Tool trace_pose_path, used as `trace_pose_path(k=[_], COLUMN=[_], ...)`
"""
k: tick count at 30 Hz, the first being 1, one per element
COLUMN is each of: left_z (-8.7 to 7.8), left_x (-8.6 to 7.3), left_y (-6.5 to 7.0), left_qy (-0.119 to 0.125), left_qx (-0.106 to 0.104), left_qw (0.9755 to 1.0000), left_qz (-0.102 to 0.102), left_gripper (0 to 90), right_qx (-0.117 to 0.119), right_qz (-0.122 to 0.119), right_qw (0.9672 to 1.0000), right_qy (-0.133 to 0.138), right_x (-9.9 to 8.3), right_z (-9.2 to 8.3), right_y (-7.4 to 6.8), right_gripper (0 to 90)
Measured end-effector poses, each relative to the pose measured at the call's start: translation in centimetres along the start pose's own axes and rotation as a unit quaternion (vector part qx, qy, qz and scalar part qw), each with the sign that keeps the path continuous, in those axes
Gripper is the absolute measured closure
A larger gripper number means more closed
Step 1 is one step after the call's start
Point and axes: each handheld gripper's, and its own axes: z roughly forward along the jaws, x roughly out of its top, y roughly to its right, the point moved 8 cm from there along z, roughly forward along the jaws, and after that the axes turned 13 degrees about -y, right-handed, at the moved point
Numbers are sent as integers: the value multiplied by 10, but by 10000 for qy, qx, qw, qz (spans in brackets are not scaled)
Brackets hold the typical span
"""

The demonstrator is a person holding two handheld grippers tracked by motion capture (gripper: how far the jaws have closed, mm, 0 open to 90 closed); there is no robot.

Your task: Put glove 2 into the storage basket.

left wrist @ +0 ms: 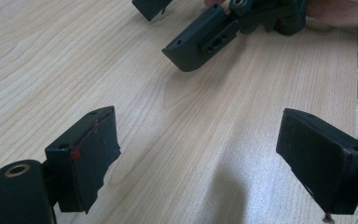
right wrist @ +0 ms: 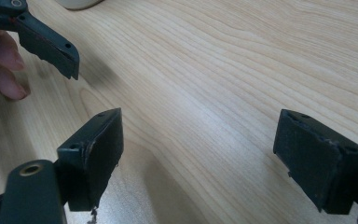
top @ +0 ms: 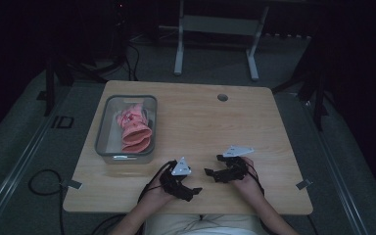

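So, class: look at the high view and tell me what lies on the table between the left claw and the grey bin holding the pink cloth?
Nothing: in the high view, bare wooden table separates the left claw from the grey bin.

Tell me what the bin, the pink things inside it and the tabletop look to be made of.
Bin: likely plastic, see-through walls under a grey rim. Pink things: seem soft fabric, folded and slumped; what they are is unclear. Tabletop: pale wood or wood-look laminate, with grain lines and a mild sheen in the gripper views.
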Motion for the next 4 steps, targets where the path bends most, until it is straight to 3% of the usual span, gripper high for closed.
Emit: trace_pose_path(k=[4], left_z=[0], left_x=[0], left_y=[1], left_qy=[13], left_qx=[-1], left_qw=[10000], left_qz=[9], left_gripper=[124], right_qx=[4], right_qz=[-12], right_qw=[10000], right_qy=[3], right_x=[0], right_z=[0], right_y=[0], right_gripper=[158])
